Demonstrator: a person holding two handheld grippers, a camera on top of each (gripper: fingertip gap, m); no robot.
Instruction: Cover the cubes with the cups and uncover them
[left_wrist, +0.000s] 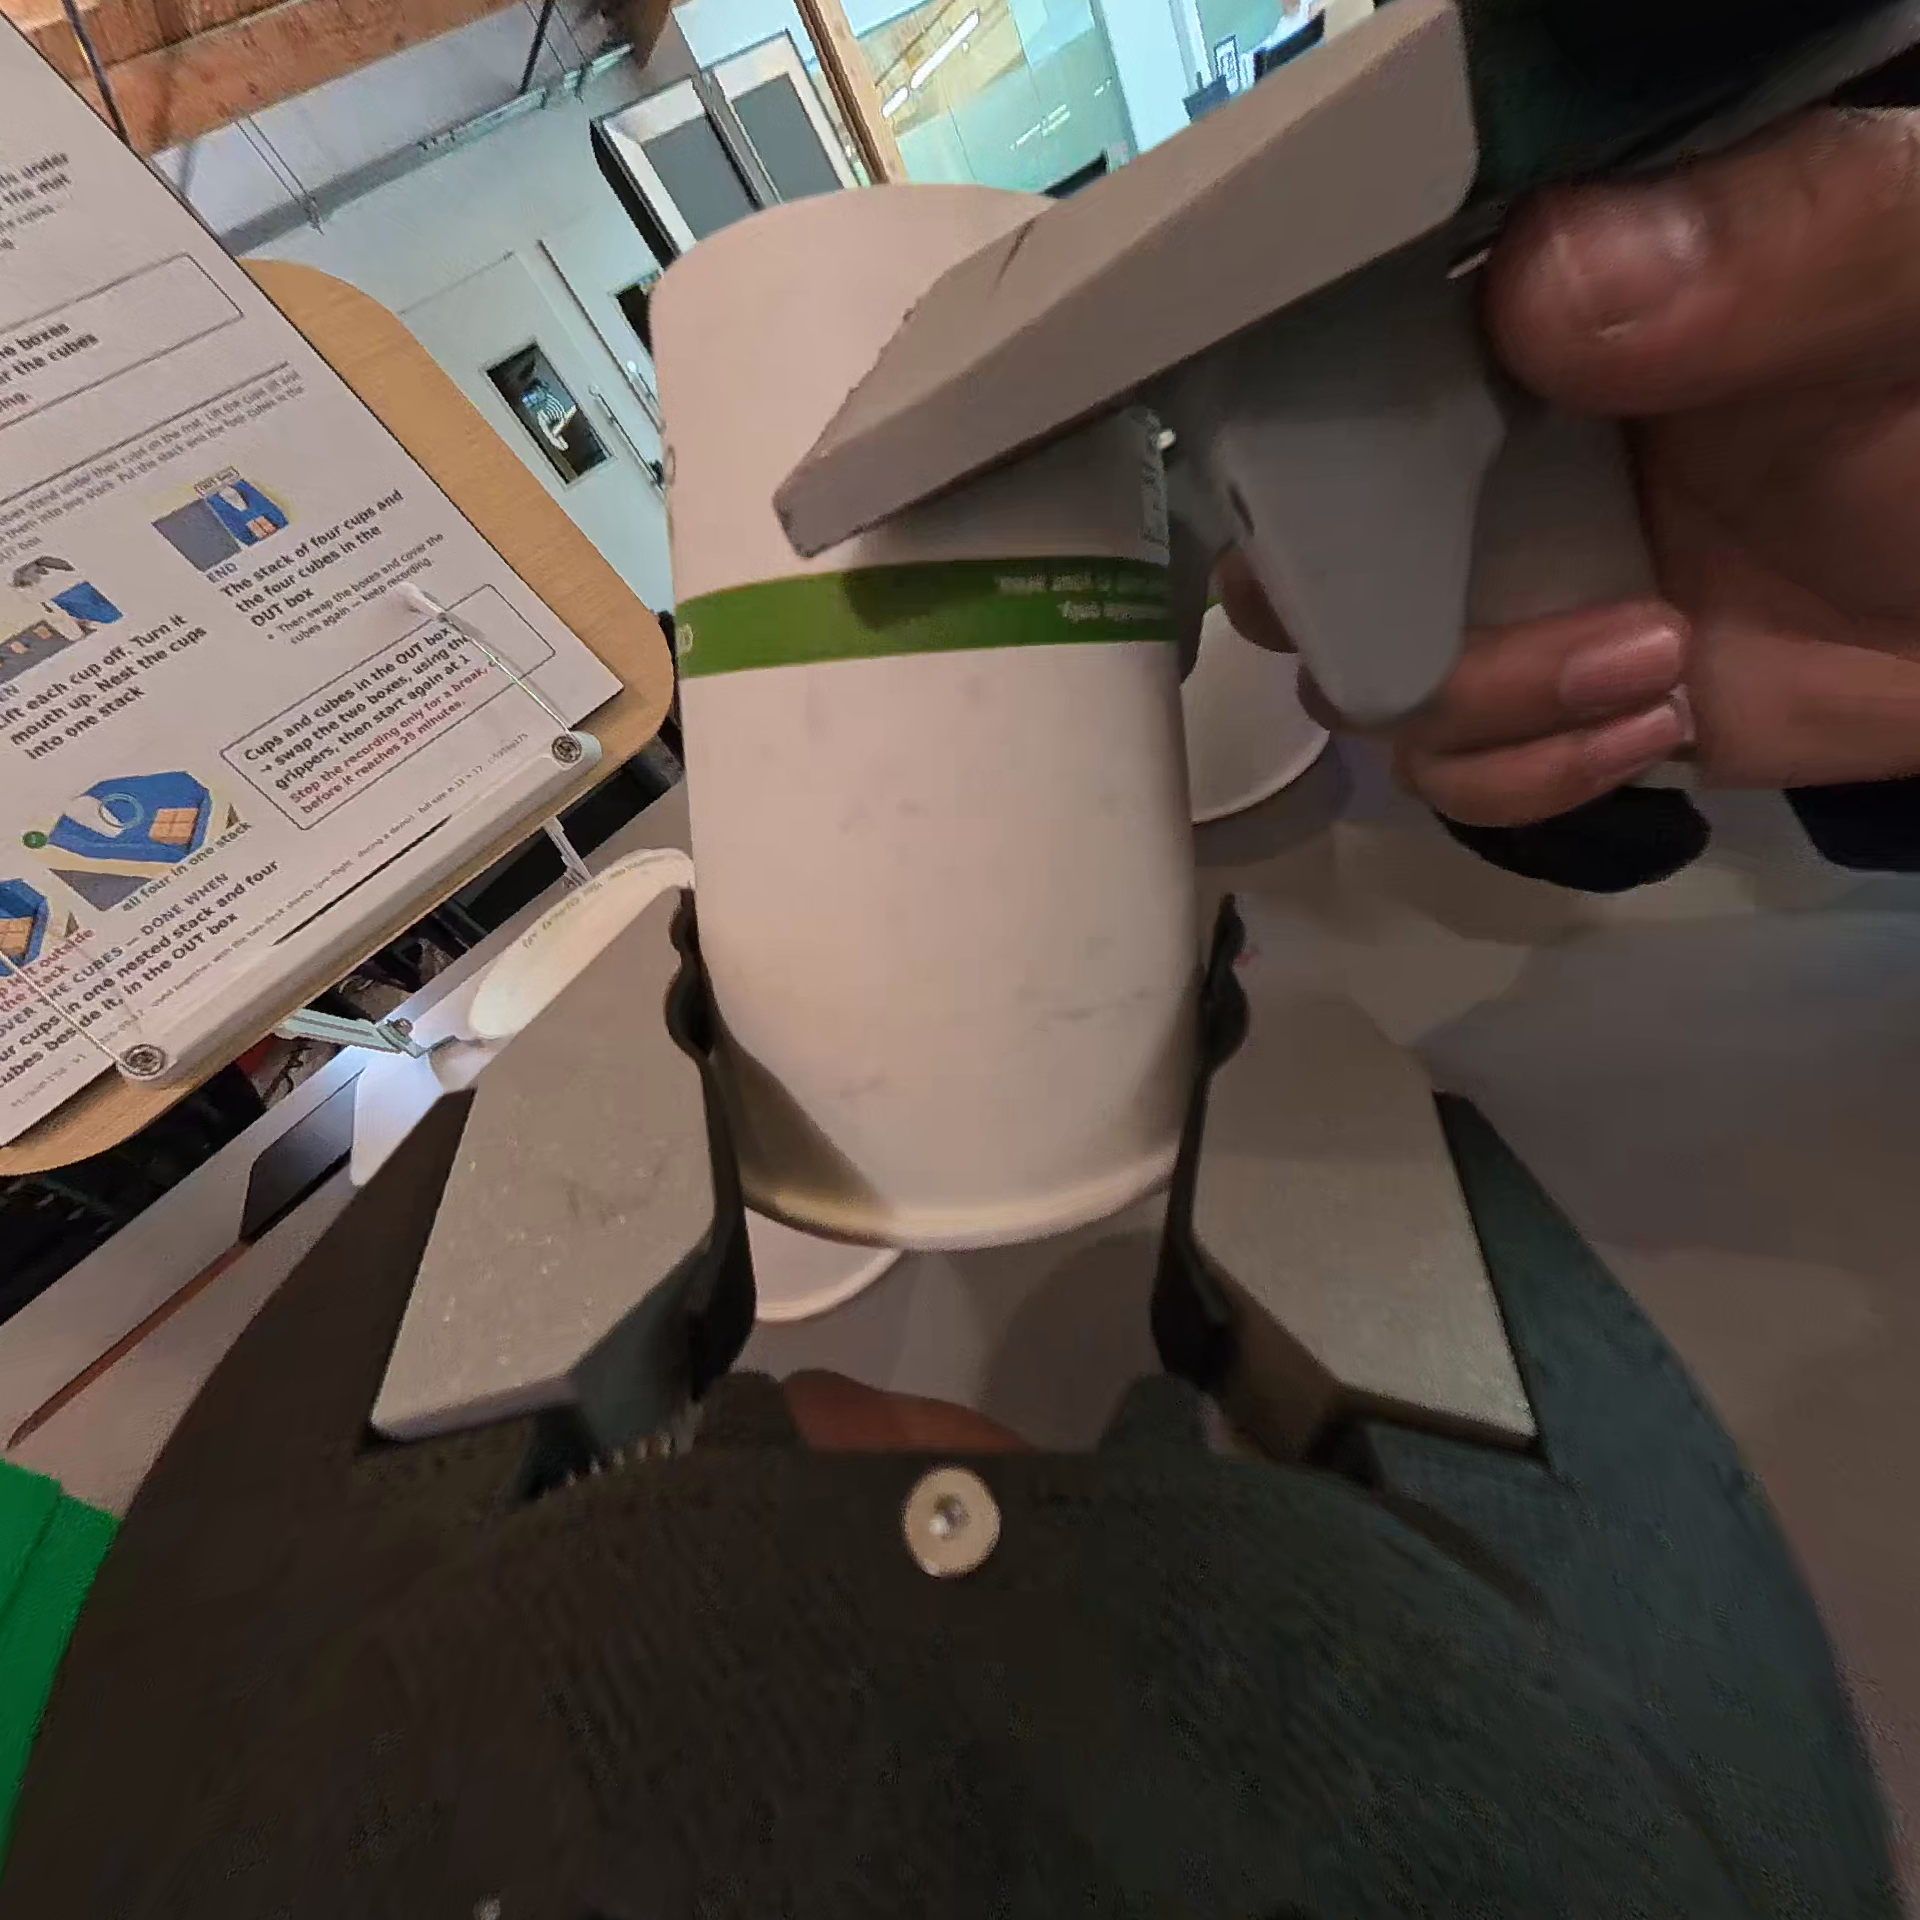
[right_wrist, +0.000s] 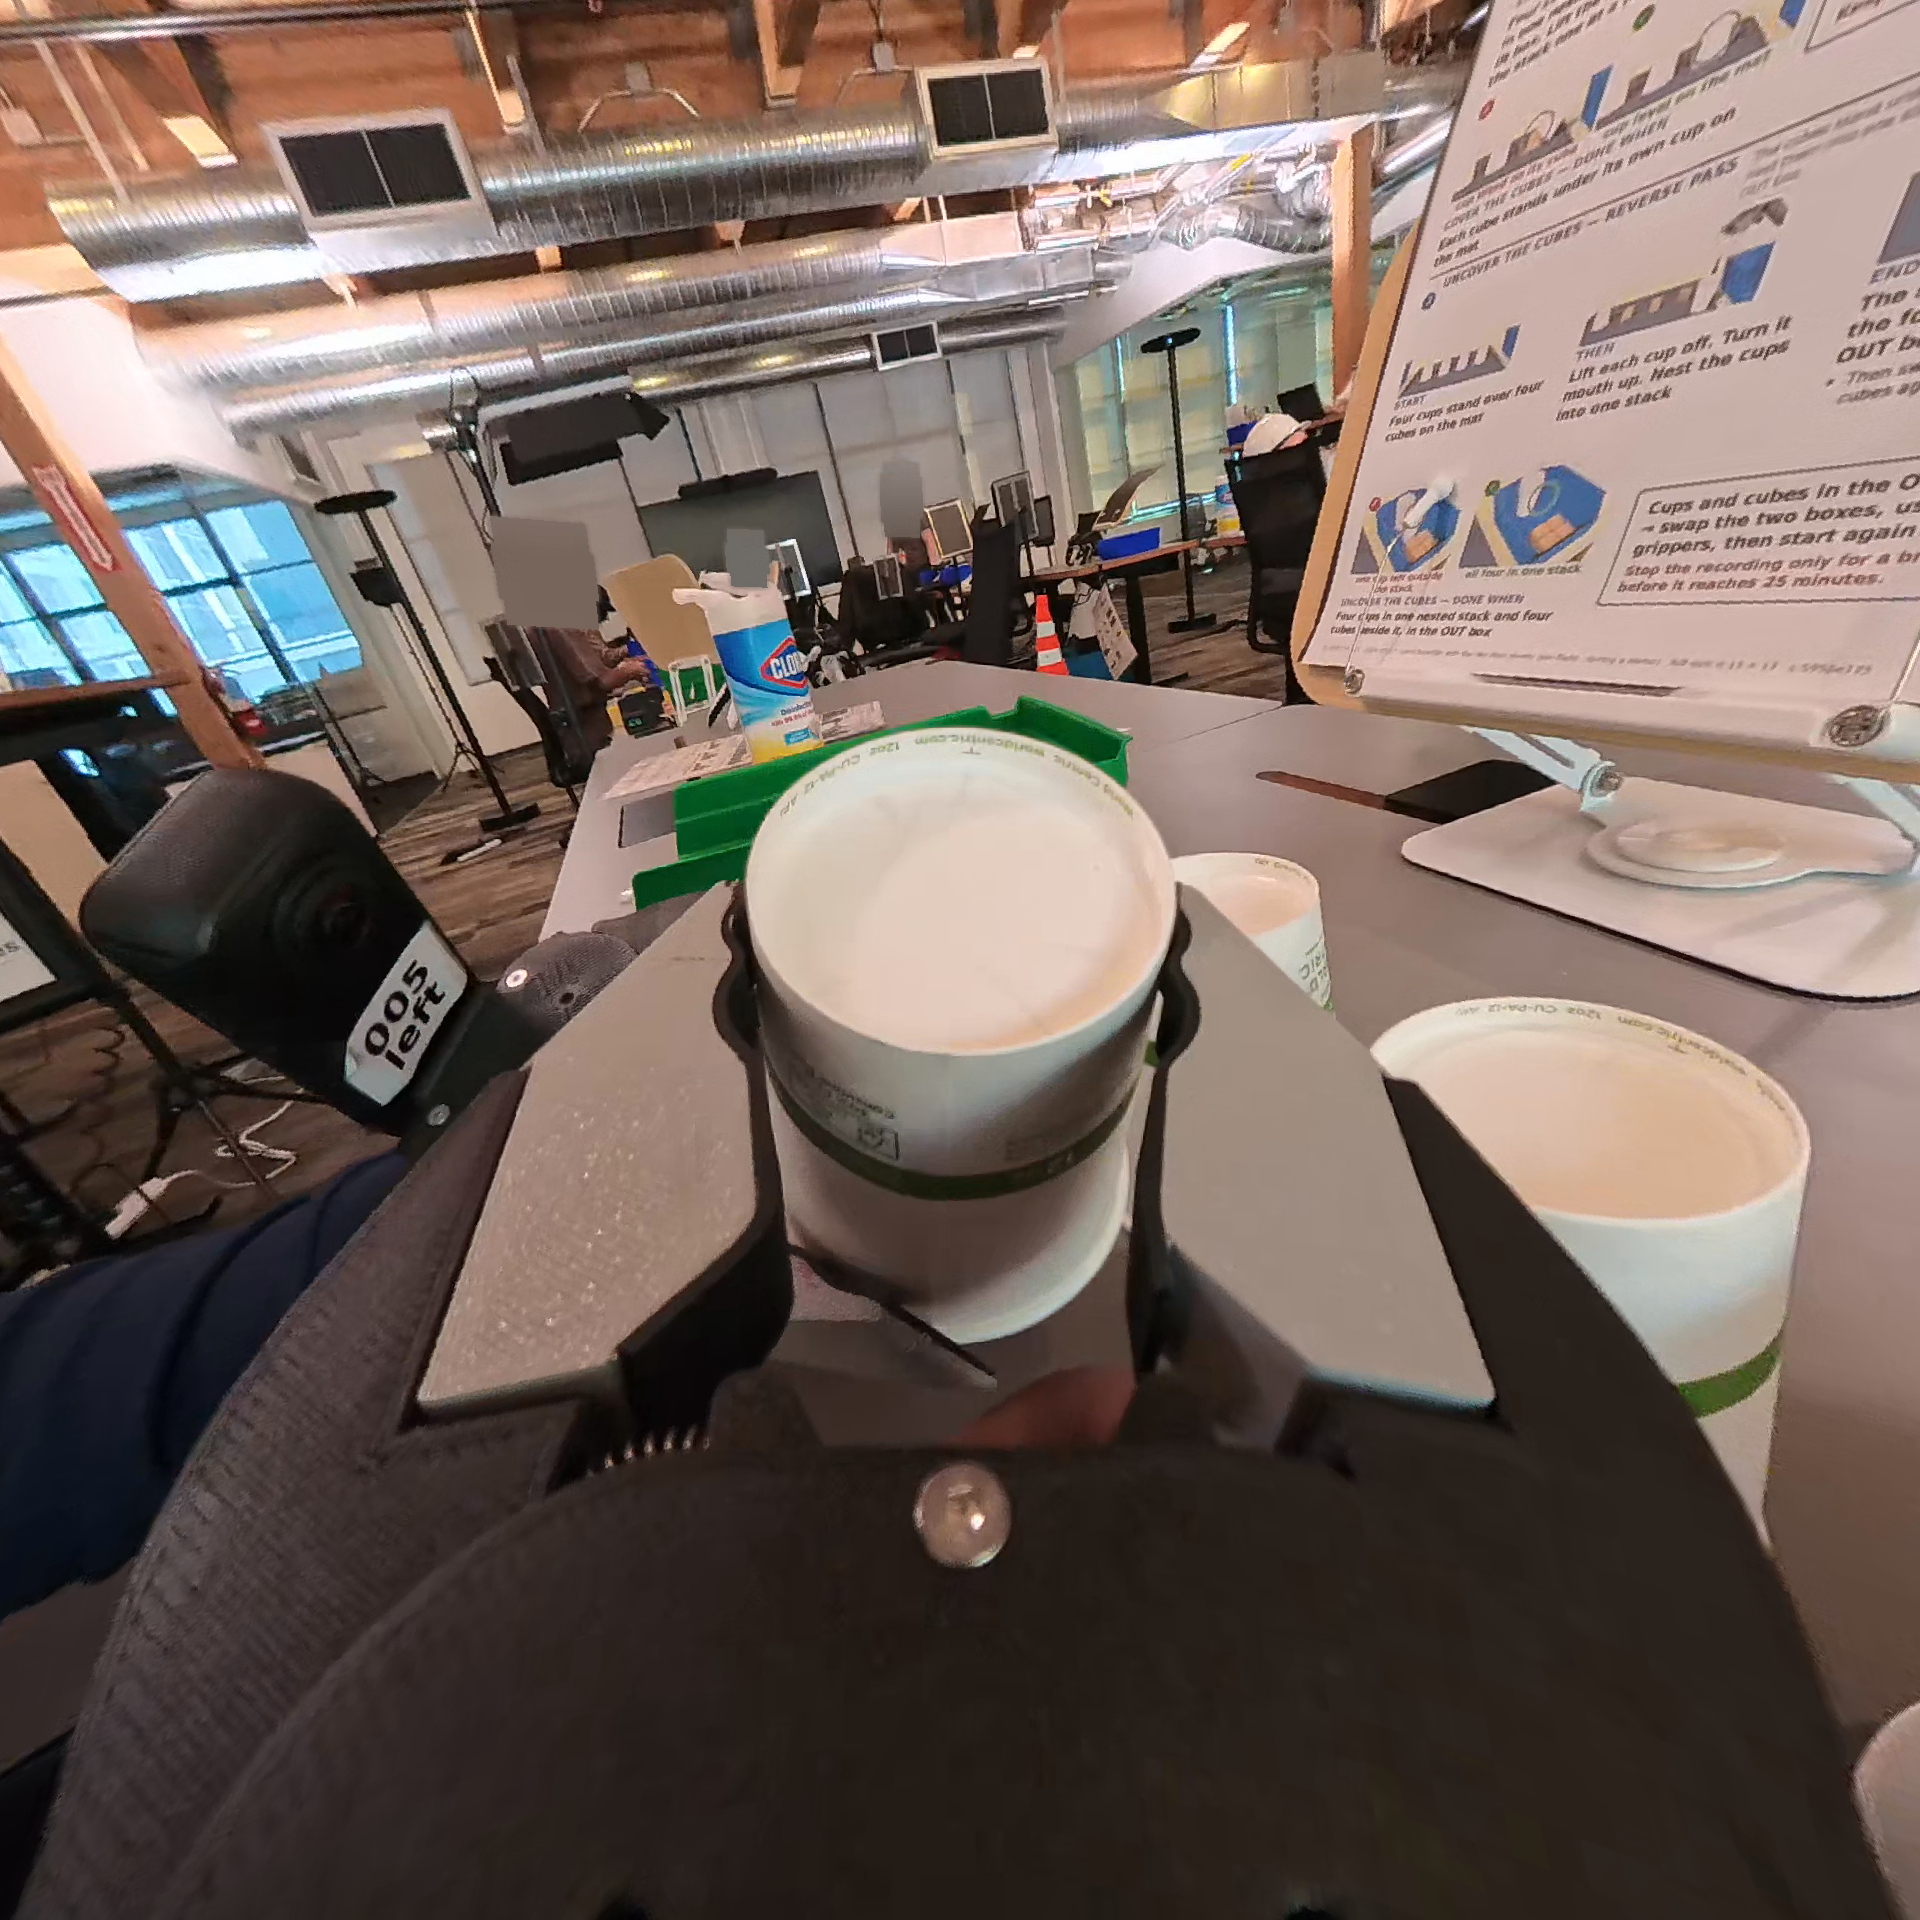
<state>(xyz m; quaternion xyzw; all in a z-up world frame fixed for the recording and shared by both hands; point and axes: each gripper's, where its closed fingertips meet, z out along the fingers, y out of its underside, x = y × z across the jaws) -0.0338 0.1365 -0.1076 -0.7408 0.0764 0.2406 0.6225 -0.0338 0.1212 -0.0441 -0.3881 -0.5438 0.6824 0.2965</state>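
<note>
Your left gripper (left_wrist: 951, 997) fills the bottom of its view, jaws wide, both black pads pressed to the wall of a white paper cup with a green band (left_wrist: 935, 790). That cup is upside down, mouth rim toward the camera at lower centre, closed base toward the top of the frame. Your right gripper (right_wrist: 956, 987) has the same cup at its base end; in the right wrist view the cup's recessed white bottom (right_wrist: 956, 914) sits at centre between the two pads, which press on its sides (so both tools grip one cup at once). From the left wrist view the right gripper's grey finger (left_wrist: 1122, 343) crosses the cup from the upper right, with your hand (left_wrist: 1714, 468) wrapped round the handle.

Two more upturned cups stand on the grey table (right_wrist: 1507, 935) in the right wrist view: a small-looking one (right_wrist: 1262, 914) just right of the held cup, and a big near one (right_wrist: 1600, 1195) at the right edge. What is under them is hidden; no cubes show.

Behind the held cup, upper centre, lies a green bin (right_wrist: 894, 779); its contents cannot be seen. A wipes canister (right_wrist: 764, 675) stands beyond it. An instruction sheet on a stand (right_wrist: 1662, 416) takes the upper right.
</note>
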